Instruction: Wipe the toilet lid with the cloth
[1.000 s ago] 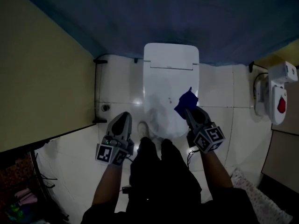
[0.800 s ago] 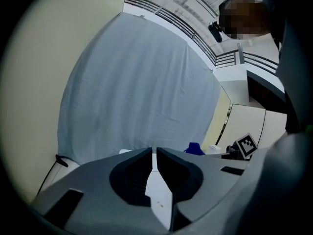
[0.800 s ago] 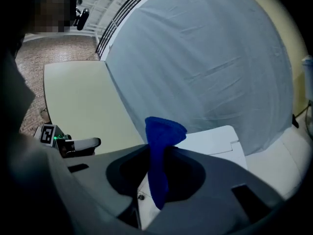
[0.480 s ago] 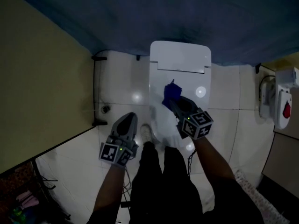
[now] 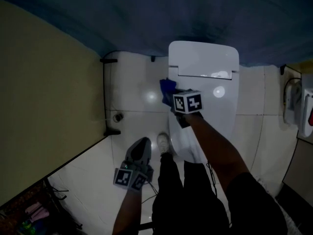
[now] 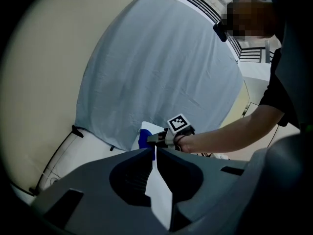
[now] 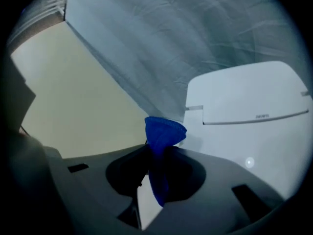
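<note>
Right gripper (image 5: 174, 94): jaws clamped on the blue cloth (image 5: 167, 86). In the right gripper view the cloth (image 7: 164, 131) is pinched between the closed jaws, with a bunched end sticking out past the tips and a strip hanging down between them.

Cloth position: at the left edge of the toilet lid (image 5: 210, 106), up toward the hinge end. In the head view it sits right on the line where the lid meets the floor (image 5: 132, 92). Can't tell if it's pressing on the lid or just above it. The right gripper view has the lid (image 7: 244, 146) just right of the cloth, closed, glossy white.

The right arm reaches diagonally across the front half of the lid, and the marker cube (image 5: 187, 102) faces up toward the camera.

Left gripper (image 5: 141, 143): jaws closed tip to tip, holding nothing. The left gripper view shows the tips (image 6: 153, 150) meeting. It's held low on the left, over the floor, well apart from the toilet and beside the person's leg (image 5: 168, 190). Its camera looks across at the right gripper (image 6: 152, 139) and the cloth (image 6: 142, 139).

Surroundings: yellow wall (image 5: 49, 82) on the left, grey-blue sheet (image 5: 195, 13) hung behind the toilet, white dispenser (image 5: 305, 106) on the right wall. Lighting is dim.
</note>
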The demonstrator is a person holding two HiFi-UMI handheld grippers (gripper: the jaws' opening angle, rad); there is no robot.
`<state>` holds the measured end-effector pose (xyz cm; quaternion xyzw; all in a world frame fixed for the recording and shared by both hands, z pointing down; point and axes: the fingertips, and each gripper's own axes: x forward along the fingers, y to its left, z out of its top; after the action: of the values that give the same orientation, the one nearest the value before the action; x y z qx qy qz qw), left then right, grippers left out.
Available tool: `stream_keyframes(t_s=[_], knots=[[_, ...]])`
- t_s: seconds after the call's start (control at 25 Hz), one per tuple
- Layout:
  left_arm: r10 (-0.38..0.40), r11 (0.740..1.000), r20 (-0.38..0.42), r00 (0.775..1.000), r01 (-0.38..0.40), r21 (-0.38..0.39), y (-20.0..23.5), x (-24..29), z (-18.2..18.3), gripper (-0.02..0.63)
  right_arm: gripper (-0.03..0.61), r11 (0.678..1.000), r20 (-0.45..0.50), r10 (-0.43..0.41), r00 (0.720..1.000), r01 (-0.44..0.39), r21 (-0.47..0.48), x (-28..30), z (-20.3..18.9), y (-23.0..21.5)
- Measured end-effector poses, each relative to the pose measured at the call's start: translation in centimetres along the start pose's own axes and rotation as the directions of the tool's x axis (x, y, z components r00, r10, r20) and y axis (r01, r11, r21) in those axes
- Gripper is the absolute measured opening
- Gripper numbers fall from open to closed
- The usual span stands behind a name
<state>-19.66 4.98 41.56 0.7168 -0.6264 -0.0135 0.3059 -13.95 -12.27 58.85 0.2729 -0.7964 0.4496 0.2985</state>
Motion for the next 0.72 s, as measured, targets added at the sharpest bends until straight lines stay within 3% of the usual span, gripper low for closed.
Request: stream_keyframes(t_s=[0.12,0.36,0.48,0.72], knots=[[-0.007,1.0,-0.016,1.0,0.007,-0.028,0.2,0.5,-1.2,0.017,0.077,0.997,-0.075,-0.076,0.994,0.078,0.025,1.8,-1.4,-3.0],[-0.034,0.998,-0.029,0.999,0.033,-0.054,0.7,1.8,-1.6,0.017,0.078,0.984,-0.136,-0.174,0.975,0.168,-0.055,1.6,-1.4,-6.6],[-0.046,0.998,-0.038,0.998,0.044,-0.052,0.5,2.5,-1.6,0.017,0.078,0.981,-0.133,-0.185,0.974,0.175,-0.083,0.6,-1.2,-8.4],[-0.069,0.997,-0.063,0.996,0.066,-0.047,-0.5,3.6,-2.4,0.017,0.078,0.977,-0.091,-0.211,0.973,0.209,-0.032,-3.1,-1.2,-13.6]])
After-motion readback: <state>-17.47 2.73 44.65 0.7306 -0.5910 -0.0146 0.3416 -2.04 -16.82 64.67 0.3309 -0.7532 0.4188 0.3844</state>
